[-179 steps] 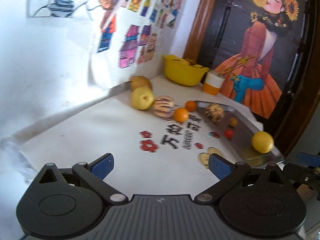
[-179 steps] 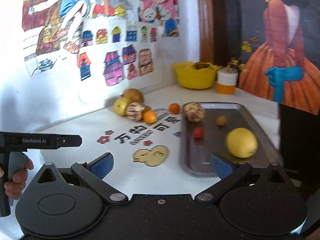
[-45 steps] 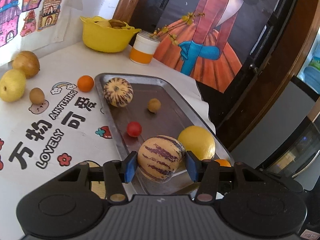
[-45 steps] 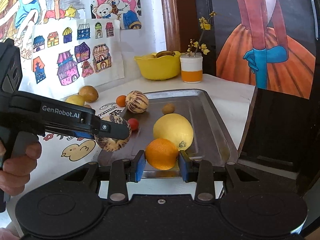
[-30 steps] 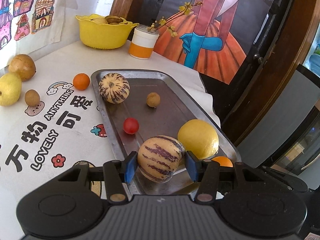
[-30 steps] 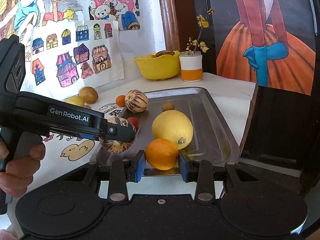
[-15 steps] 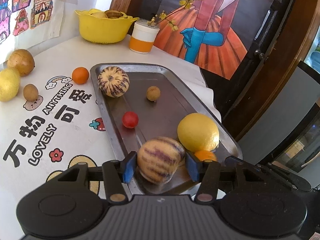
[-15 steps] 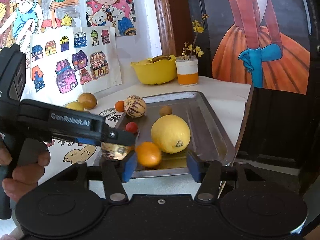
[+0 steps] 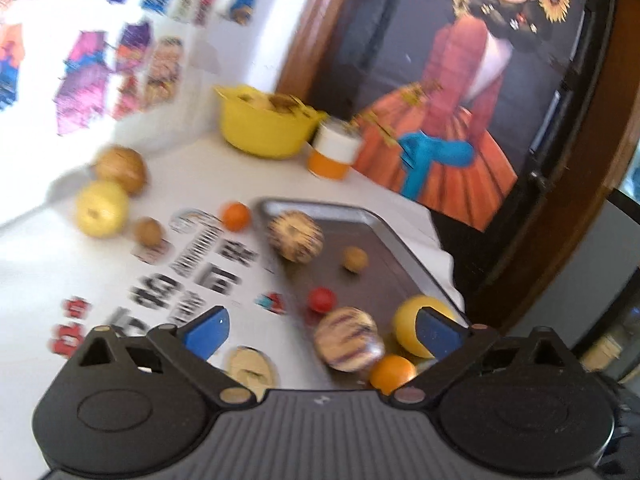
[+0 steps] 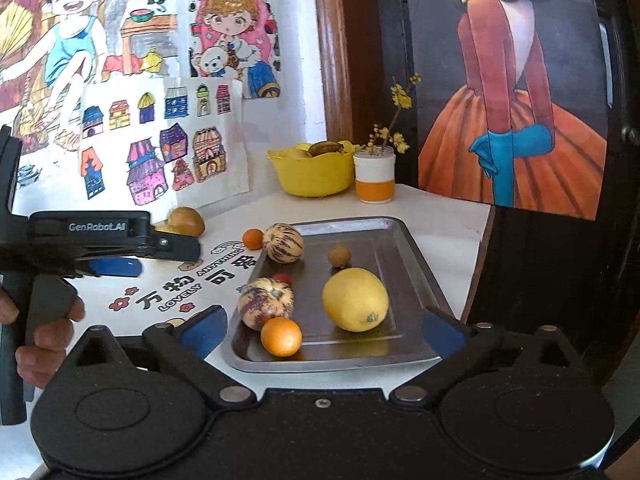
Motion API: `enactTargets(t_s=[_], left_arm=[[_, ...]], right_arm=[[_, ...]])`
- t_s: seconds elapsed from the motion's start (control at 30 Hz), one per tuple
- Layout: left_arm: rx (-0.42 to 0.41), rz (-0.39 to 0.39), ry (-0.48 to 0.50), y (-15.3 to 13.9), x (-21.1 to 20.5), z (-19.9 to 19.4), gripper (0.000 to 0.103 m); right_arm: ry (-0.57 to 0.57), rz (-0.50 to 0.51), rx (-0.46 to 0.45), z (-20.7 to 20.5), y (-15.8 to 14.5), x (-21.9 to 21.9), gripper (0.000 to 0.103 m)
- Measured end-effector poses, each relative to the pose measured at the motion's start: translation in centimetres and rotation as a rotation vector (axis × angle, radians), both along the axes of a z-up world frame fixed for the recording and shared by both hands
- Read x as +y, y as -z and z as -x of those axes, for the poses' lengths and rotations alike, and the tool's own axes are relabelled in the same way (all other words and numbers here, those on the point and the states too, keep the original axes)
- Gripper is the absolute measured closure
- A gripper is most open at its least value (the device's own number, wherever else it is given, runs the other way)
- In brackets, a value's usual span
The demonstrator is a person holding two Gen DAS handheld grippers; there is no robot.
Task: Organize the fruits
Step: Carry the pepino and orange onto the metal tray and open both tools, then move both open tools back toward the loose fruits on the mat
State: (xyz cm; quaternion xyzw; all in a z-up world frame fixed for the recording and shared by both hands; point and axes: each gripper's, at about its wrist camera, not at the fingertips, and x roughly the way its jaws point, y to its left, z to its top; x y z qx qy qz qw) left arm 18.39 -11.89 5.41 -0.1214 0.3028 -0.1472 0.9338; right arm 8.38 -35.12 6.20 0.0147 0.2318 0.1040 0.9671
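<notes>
- On the left of the right wrist view, a person's hand [image 10: 44,332] grips the black handle of the left gripper [image 9: 320,330]; its blue-padded jaws are opening wide, with nothing pressed between them
- A brown round pear [image 10: 186,221] and a pale yellow pear [image 9: 102,208] lie on the white printed tablecloth [image 10: 168,292] near the wall; in the blurred left wrist view a small brown fruit [image 9: 149,232] sits just beside the yellow one
- A small orange tangerine [image 10: 253,238] rests on the cloth, just beside the far left corner of the grey metal tray [image 10: 404,248]
- In the tray, a cream melon with purple stripes [image 10: 282,242] sits at the far left, a second striped melon [image 10: 266,302] lies nearer, and a small red tomato [image 10: 282,278] shows between them
- A bright orange [image 10: 281,336] sits in the tray's near left corner, touching the second striped melon
- A small brown round fruit [image 10: 339,256] lies in the far middle of the tray, with a large yellow lemon-like fruit [image 10: 355,299] nearer
- The right gripper [image 10: 322,326] hangs at the tray's near edge, jaws opening to full spread, holding nothing
- Behind the tray stand a yellow plastic bowl [image 10: 314,174] and a white-and-orange cup with yellow flowers [image 10: 374,179]
</notes>
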Motion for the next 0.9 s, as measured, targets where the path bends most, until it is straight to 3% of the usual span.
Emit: enactTargets(t_s=[0.3,0.5,0.73,0.9], left_arm=[[-0.007,-0.013,-0.145,0.2,6.8,2.1,0.001],[-0.001,-0.082,-0.222,0.5,11.2,3.1,0.001],[0.017,-0.180,-0.279,0.2,14.7,3.4,0.001],[0.007,-0.230,-0.254,0.0,15.4,3.3,0.001]], right_arm=[[-0.106,0.036,0.014,0.7,-1.7,4.2,0.001],[-0.206,0.070,0.027,-0.1,-2.7,8.0,0.001],[-0.303,0.156,0.040,-3.9,-5.2,12.7,0.001],[-0.364,0.165,0.066,-8.6,-7.1,14.7,0.001]])
